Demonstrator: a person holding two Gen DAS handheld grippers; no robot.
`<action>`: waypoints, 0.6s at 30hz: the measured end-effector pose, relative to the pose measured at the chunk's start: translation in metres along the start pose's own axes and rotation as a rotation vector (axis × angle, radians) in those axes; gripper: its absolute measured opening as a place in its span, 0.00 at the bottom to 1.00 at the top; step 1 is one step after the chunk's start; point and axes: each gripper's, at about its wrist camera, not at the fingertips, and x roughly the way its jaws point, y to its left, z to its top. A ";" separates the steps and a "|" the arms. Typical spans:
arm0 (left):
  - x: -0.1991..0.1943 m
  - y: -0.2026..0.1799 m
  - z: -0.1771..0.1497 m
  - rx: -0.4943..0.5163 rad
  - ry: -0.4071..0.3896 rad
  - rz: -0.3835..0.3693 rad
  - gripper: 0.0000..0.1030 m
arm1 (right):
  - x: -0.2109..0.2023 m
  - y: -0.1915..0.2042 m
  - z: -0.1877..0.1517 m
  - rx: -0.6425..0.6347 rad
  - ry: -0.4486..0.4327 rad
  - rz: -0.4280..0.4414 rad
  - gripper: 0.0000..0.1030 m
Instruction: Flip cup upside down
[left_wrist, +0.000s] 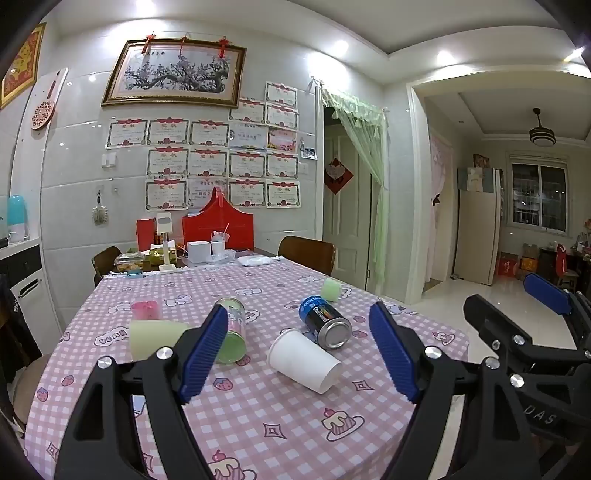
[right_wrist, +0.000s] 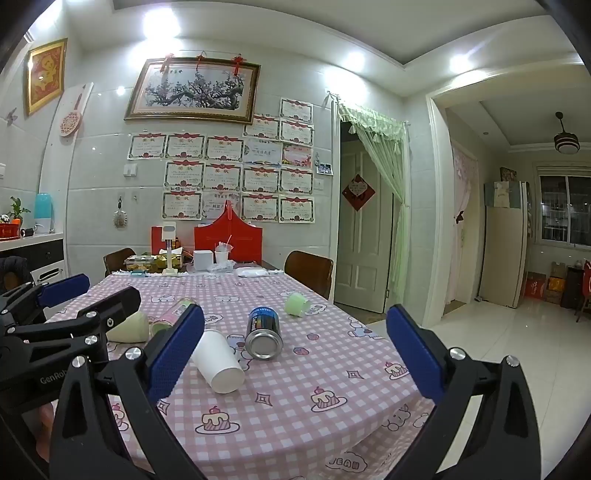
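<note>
A white paper cup (left_wrist: 303, 359) lies on its side on the pink checked tablecloth (left_wrist: 258, 413), its mouth toward me; it also shows in the right wrist view (right_wrist: 218, 360). My left gripper (left_wrist: 299, 350) is open and empty, above the table's near part, with the cup between its blue pads in view. My right gripper (right_wrist: 295, 354) is open and empty, hovering over the table's near right part; the cup lies by its left pad (right_wrist: 173, 350). It shows at the right of the left wrist view (left_wrist: 509, 310).
A blue can (left_wrist: 325, 321) lies behind the cup, a green-pink can (left_wrist: 232, 328) to the left. A pale green cup (left_wrist: 157, 338), a pink cup (left_wrist: 146, 310) and a small green cup (left_wrist: 331, 288) lie around. Clutter stands at the far end (left_wrist: 195, 251). Chairs (left_wrist: 306, 253) flank the table.
</note>
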 end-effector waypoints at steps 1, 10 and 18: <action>0.000 0.000 0.000 0.001 0.000 0.001 0.75 | 0.000 0.000 0.000 0.000 -0.003 0.000 0.93; -0.003 -0.002 0.000 0.007 0.003 0.019 0.75 | 0.001 -0.004 -0.001 0.003 0.006 0.004 0.93; 0.006 -0.003 -0.005 0.006 0.014 0.002 0.75 | 0.001 -0.004 0.001 0.011 0.014 0.007 0.93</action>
